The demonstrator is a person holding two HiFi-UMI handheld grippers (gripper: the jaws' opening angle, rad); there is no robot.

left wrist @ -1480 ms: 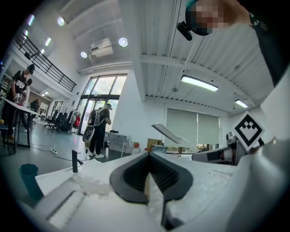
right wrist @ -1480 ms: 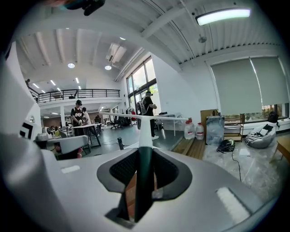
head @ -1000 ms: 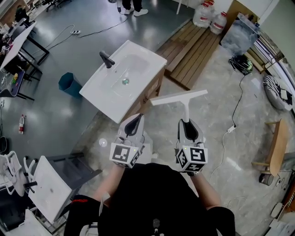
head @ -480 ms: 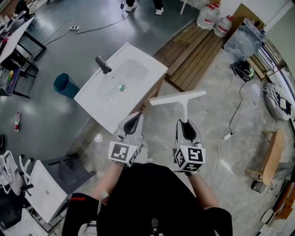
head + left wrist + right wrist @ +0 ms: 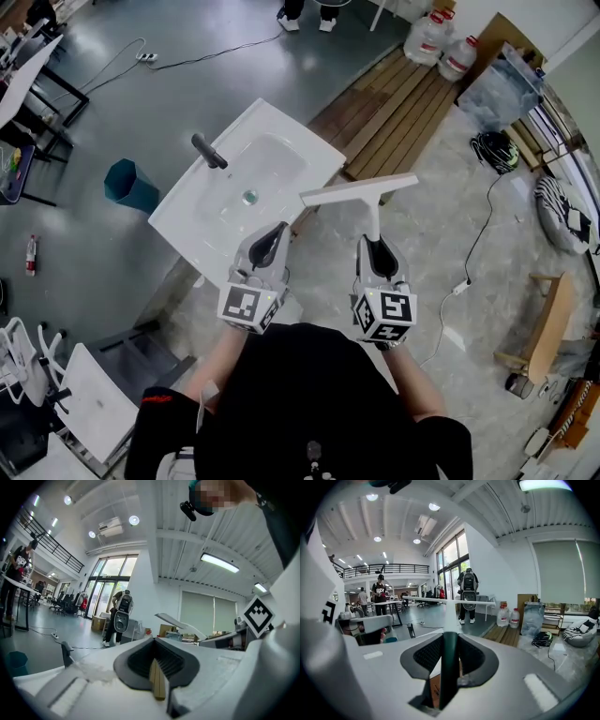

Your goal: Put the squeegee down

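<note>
The squeegee, white and T-shaped, has its blade [image 5: 359, 190] hanging in the air just off the right corner of the white washbasin [image 5: 281, 131]. My right gripper [image 5: 375, 246] is shut on its handle [image 5: 371, 221]. In the right gripper view the dark handle [image 5: 449, 663] stands upright between the jaws and the white blade [image 5: 450, 603] runs level ahead. My left gripper [image 5: 272, 234] hovers over the basin's near edge, shut and holding nothing. In the left gripper view its tan pads [image 5: 157, 681] press together. A black faucet [image 5: 208, 150] stands at the basin's far left side.
A teal bin [image 5: 131, 185] stands on the floor left of the basin. Wooden planks [image 5: 403, 103] and water jugs [image 5: 441, 47] lie beyond it to the right. A black cable [image 5: 483, 216] crosses the floor at right, near a wooden bench [image 5: 544, 323]. A white chair [image 5: 89, 403] is at lower left.
The person has walked toward the washbasin with both grippers held out. The basin now lies closer under the left gripper and the squeegee blade has reached its right corner.
</note>
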